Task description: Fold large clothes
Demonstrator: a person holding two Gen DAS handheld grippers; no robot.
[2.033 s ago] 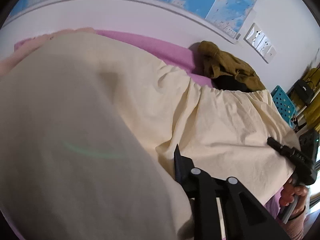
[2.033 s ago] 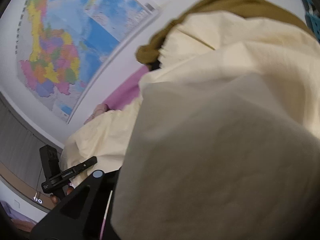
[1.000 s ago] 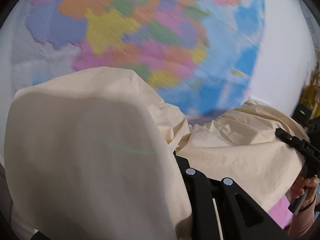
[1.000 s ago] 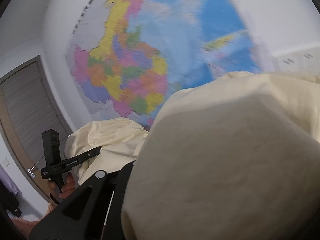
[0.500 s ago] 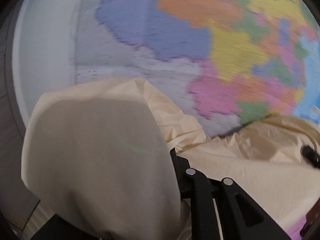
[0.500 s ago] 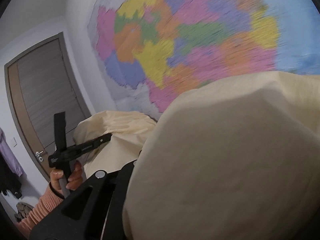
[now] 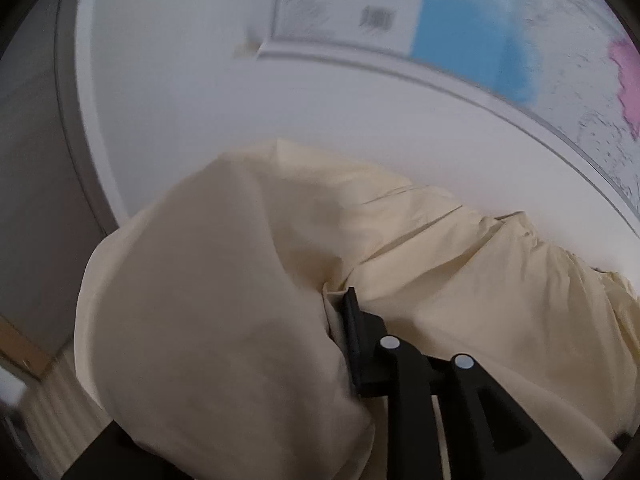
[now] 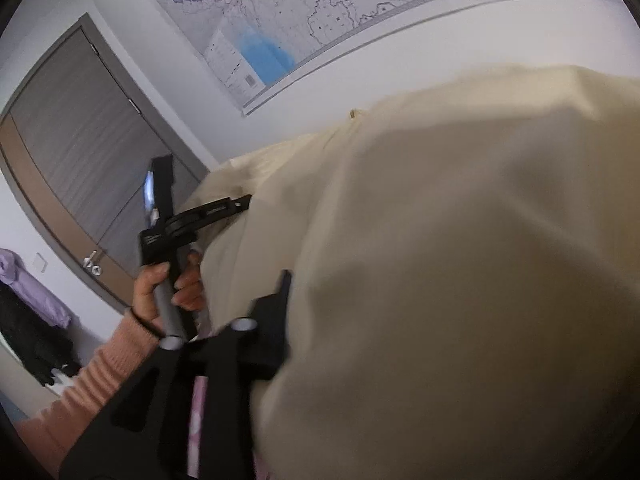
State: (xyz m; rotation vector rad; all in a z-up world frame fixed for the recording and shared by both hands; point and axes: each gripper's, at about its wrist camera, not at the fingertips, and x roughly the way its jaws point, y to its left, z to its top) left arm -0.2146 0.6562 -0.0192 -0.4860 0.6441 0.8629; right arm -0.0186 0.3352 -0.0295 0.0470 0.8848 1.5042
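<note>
A large cream garment (image 7: 440, 280) is held up in the air between both grippers and fills the lower part of both views (image 8: 460, 280). My left gripper (image 7: 340, 312) is shut on the cloth; only its right finger shows, the other is under the fabric. It also shows in the right wrist view (image 8: 236, 204), held by a hand in a peach sleeve, with cloth in its jaws. My right gripper (image 8: 292, 292) is shut on the garment, whose cloth drapes over its right finger.
A wall map (image 8: 320, 8) hangs on the white wall behind the garment, also in the left wrist view (image 7: 500, 32). A grey door (image 8: 76, 152) stands at the left, with a purple garment (image 8: 24, 284) hanging beside it.
Both grippers have swung left and lower with the garment still held. The views moved from the map's coloured middle to its lower left corner and the door.
</note>
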